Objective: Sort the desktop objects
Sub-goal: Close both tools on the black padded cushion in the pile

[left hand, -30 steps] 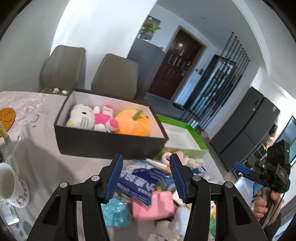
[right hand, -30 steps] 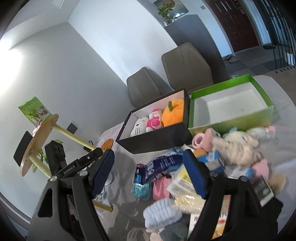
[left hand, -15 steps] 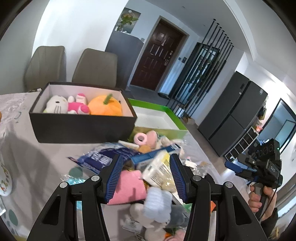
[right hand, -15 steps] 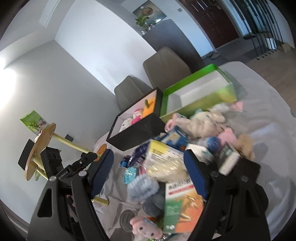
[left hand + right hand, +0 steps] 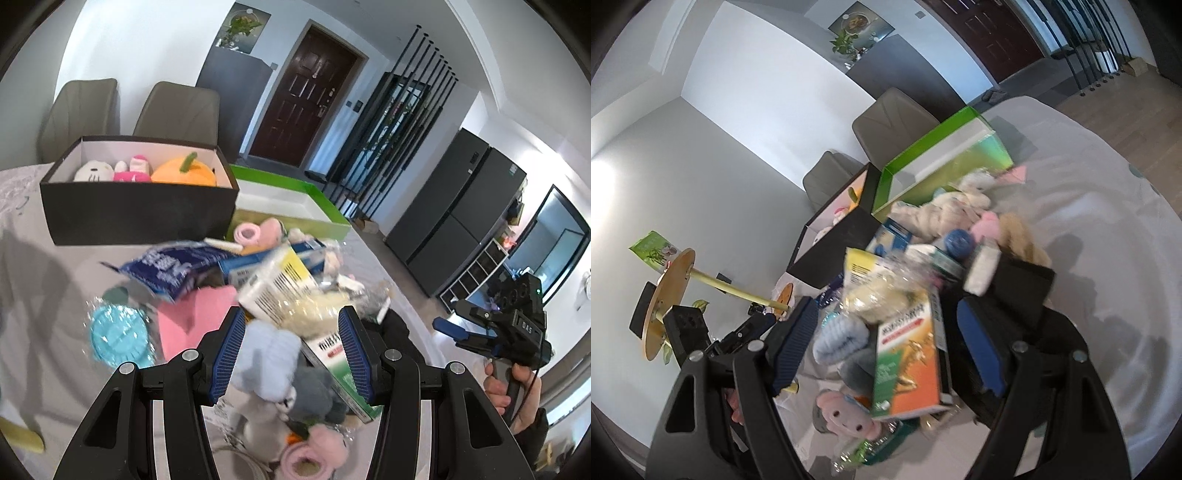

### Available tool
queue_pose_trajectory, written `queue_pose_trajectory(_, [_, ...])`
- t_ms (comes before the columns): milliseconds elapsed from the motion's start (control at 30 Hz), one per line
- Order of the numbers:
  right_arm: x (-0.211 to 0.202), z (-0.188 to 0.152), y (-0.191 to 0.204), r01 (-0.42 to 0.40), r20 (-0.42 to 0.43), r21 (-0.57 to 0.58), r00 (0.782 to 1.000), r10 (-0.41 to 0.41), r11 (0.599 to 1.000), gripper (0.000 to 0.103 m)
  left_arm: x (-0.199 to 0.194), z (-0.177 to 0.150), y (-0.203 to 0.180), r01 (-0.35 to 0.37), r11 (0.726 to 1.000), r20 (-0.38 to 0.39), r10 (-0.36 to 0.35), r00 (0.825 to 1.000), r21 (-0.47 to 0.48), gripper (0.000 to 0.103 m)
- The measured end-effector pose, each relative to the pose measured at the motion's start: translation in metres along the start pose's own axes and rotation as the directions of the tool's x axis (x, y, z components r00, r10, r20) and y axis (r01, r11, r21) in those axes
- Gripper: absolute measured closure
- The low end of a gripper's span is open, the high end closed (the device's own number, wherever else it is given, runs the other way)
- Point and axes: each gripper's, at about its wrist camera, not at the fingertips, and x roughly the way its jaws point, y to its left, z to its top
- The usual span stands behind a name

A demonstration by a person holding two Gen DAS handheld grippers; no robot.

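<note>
Clutter covers the middle of our desk, heaped in front of two boxes. Our left gripper hovers above the near end of the heap, fingers apart and gripping nothing; a pale blue plush lies below the gap. Our right gripper hangs over the same heap from the other side, fingers spread wide and empty, with an orange-and-green carton seen between them, lying on the pile.

Behind the heap the black box holds a white plush, a pink toy and an orange pumpkin. Just beside it, touching at the corner, stands the green box; we see nothing in the part of its white inside that shows.

Within the heap we make out a blue packet, a pink cloth, a teal round lid, a noodle pack and a cream plush nearest the green box. A pink pig lies at the near edge.
</note>
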Motion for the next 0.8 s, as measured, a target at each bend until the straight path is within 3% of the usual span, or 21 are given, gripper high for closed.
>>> queue_pose_trajectory(467, [-0.026, -0.028, -0.064, 0.053, -0.013, 0.110, 0.999, -0.052, 0.993, 0.024, -0.002, -0.038, -0.024, -0.011, 1.000, -0.008, 0.011, 1.000, -0.008, 0.051])
queue_pose_trajectory(800, [-0.013, -0.049, -0.098, 0.056, -0.081, 0.203, 0.996, -0.040, 0.978, 0.024, -0.002, -0.054, -0.016, -0.038, 0.998, -0.022, 0.038, 0.999, -0.042, 0.051])
